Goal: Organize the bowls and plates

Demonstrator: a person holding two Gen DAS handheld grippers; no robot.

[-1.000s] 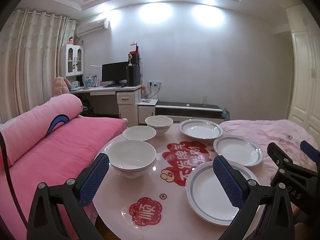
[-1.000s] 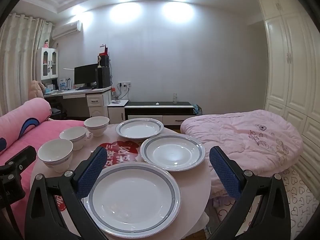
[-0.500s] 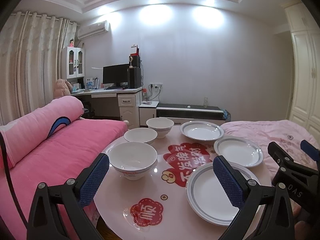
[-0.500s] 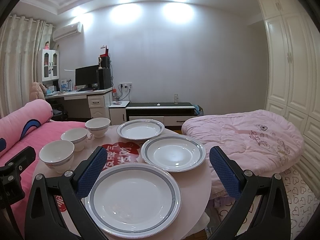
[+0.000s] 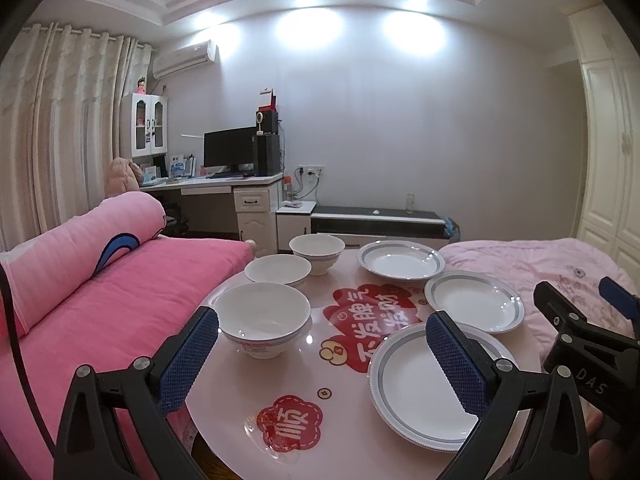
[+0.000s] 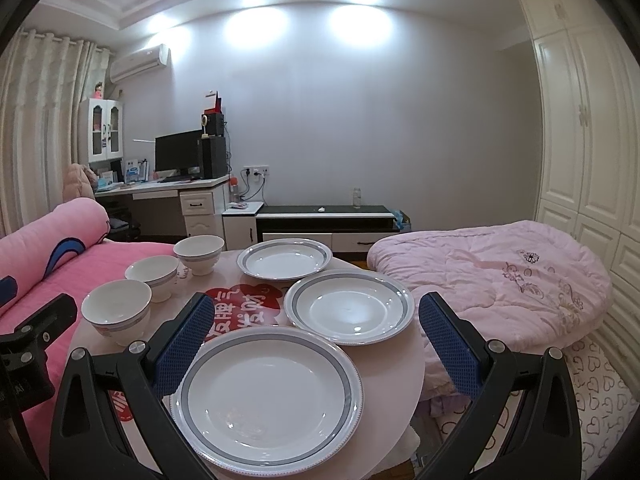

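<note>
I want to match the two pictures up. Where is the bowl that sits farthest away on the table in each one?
Left wrist view: the farthest bowl sits just above centre, behind the other two bowls, left of the far plate.
Right wrist view: the same bowl sits left of centre, again at the back of the bowl row.
Shared landmark: the red sticker between bowls and plates.

Both wrist views face forward, near – sharing the table (image 5: pixel 352 432)
</note>
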